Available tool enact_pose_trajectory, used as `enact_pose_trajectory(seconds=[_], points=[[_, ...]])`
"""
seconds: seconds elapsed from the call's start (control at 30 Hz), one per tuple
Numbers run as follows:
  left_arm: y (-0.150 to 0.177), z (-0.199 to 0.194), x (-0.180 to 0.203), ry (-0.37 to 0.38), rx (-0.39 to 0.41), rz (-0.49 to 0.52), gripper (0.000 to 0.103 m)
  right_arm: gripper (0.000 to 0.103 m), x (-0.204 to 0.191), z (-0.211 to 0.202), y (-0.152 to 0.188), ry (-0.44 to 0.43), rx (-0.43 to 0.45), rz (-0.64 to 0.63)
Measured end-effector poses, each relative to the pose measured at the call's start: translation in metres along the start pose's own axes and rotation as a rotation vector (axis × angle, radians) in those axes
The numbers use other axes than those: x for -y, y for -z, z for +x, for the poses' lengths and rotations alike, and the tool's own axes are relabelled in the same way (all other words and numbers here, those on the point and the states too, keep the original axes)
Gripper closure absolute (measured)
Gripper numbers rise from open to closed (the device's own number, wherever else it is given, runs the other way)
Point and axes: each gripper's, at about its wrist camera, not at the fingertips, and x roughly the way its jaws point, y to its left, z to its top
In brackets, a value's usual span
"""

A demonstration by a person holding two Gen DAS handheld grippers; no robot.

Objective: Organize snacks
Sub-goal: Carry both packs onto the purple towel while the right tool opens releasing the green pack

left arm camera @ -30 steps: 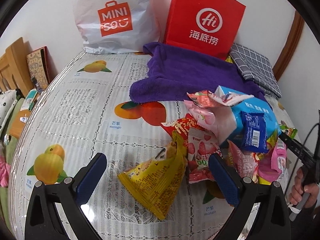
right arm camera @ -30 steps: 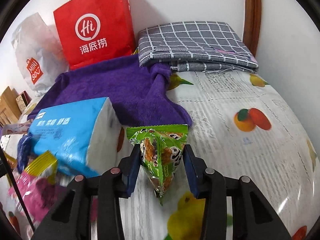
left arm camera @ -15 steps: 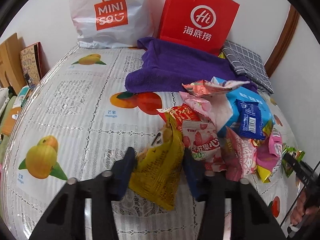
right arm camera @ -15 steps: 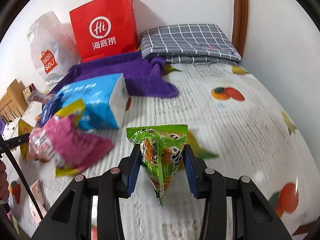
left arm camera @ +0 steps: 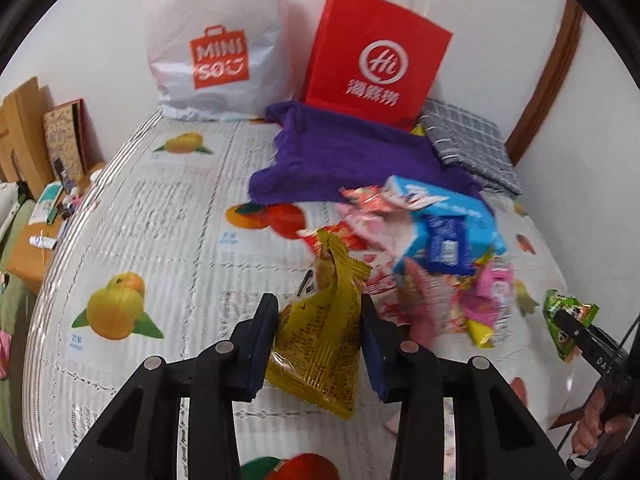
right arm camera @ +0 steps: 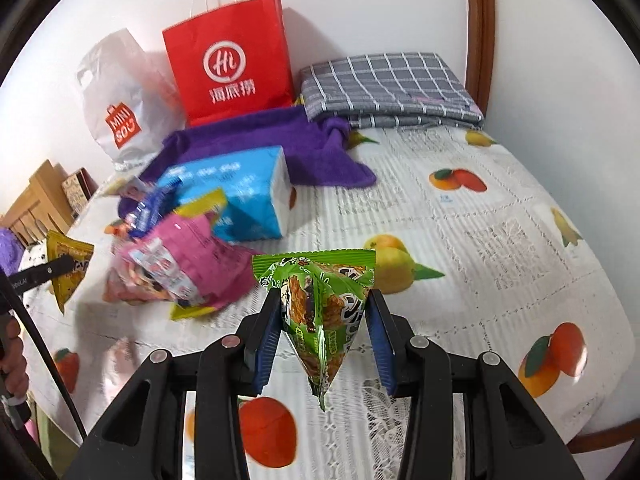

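Fruit-print desk (right arm camera: 500,240), snack heap mid-desk. Left claw (left arm camera: 318,336) clamped on yellow packet (left arm camera: 320,340), right claw (right arm camera: 324,332) clamped on green packet (right arm camera: 320,304): light, crinkly, slippery; grip mid-body.

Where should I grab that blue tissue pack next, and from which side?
Take the blue tissue pack across its two broad faces near the white end that points at the open tablecloth. Come from that right side: it is a boxy block with flat faces, and the pink packet and other snacks crowd its left and front.
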Motion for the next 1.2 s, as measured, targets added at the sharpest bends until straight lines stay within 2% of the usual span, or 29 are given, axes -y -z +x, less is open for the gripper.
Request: enact_pose_trajectory(seconds=[0.17,0.5,0.77,0.97,1.2], points=[[-0.013,-0.019,0.026,0.043,0.02,0.042,0.065,0.062,-0.012,-0.021,-0.015,-0.011,0.027,-0.003],[-0.051,-0.03,0.079,0.148,0.038,0.12,0.065,0.062,-0.034,-0.044,-0.054,-0.032,0.074,-0.039],[-0.093,-0.022,0.101,0.151,0.064,0.166,0.065,0.062,-0.05,-0.039,-0.097,-0.079,0.101,-0.058],[-0.12,-0.005,0.1,0.142,0.053,0.171,0.065,0.062,-0.059,-0.023,-0.131,-0.1,0.134,-0.065],[-0.15,0.015,0.096,0.119,0.062,0.184,0.065,0.062,-0.07,0.009,-0.167,-0.125,0.131,-0.103]])
